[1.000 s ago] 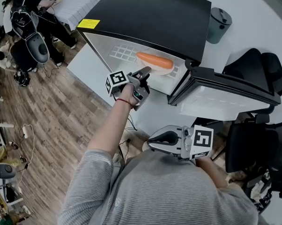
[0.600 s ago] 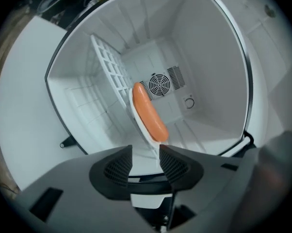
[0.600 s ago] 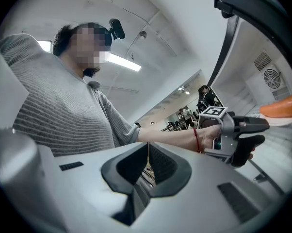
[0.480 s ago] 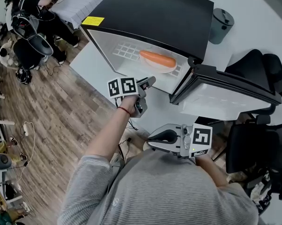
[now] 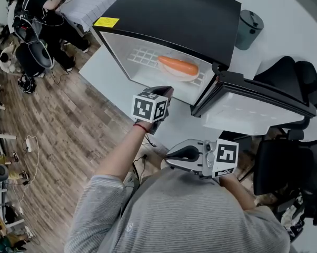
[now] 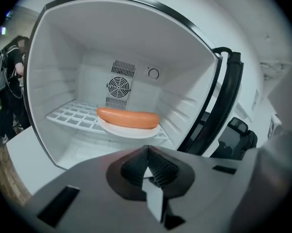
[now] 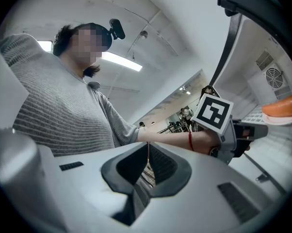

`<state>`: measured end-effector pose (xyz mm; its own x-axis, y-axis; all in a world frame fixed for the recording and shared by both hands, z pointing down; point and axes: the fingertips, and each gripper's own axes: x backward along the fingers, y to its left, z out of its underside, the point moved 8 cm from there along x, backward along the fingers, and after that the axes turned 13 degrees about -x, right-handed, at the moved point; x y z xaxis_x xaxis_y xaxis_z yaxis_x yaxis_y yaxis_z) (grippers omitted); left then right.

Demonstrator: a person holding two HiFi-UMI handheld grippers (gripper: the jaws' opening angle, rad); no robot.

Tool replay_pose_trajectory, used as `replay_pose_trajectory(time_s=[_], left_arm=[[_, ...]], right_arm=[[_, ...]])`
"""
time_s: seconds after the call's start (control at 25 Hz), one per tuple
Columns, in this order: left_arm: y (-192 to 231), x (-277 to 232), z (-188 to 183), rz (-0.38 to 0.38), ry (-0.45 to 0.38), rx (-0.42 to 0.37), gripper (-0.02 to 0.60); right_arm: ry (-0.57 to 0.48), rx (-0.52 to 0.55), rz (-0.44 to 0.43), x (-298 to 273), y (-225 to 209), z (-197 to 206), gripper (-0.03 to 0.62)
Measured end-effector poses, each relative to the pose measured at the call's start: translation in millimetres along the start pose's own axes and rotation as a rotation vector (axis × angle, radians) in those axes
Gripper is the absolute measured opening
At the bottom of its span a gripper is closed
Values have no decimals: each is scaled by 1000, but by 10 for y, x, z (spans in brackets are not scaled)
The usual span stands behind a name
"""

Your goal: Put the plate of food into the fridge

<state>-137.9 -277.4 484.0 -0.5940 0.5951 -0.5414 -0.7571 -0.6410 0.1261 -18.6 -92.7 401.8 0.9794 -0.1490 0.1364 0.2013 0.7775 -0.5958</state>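
Fridge [image 5: 179, 15]: black shell, white interior | label [image 5: 106, 22]: yellow | sausage [image 6: 128, 118]: orange | plate [image 6: 129, 131]: white | marker cube [image 5: 149, 107]: black-and-white squares | sweater [image 5: 174, 215]: grey, fine stripes | floor [image 5: 58, 141]: brown wood-grain planks | bin [image 5: 246, 28]: grey-green | wrist cord [image 5: 142, 125]: red

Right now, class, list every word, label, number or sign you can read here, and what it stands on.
Yellow label on the fridge top: print too small to read.
The marker cube on the left gripper and the marker cube on the right gripper: black-and-white square patterns, no letters.
Nothing else readable.
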Motion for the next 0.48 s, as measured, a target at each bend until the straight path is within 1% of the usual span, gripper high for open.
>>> replay_pose_trajectory(time_s=[0.24,0.32,0.36,0.4,0.44,0.48], left_arm=[[8,5,-53,-26,-67,-115,9],[21,4,-52,-44,-79,-166,11],[20,5,-58,-60,-82,-207,9],[15,7,-70,-88,-81,-267,9],[3,7,-87,-128,-75,-349,9],[-16,4,-104,-180,-62,-453,9]], right_arm=[[-3,1,3,-2,18,4,15],[-4,0,6,1,26,9,15],[-5,0,7,4,30,11,15],[-6,0,8,9,32,11,15],[-7,0,11,16,33,12,15],[-9,-1,13,25,33,12,15]])
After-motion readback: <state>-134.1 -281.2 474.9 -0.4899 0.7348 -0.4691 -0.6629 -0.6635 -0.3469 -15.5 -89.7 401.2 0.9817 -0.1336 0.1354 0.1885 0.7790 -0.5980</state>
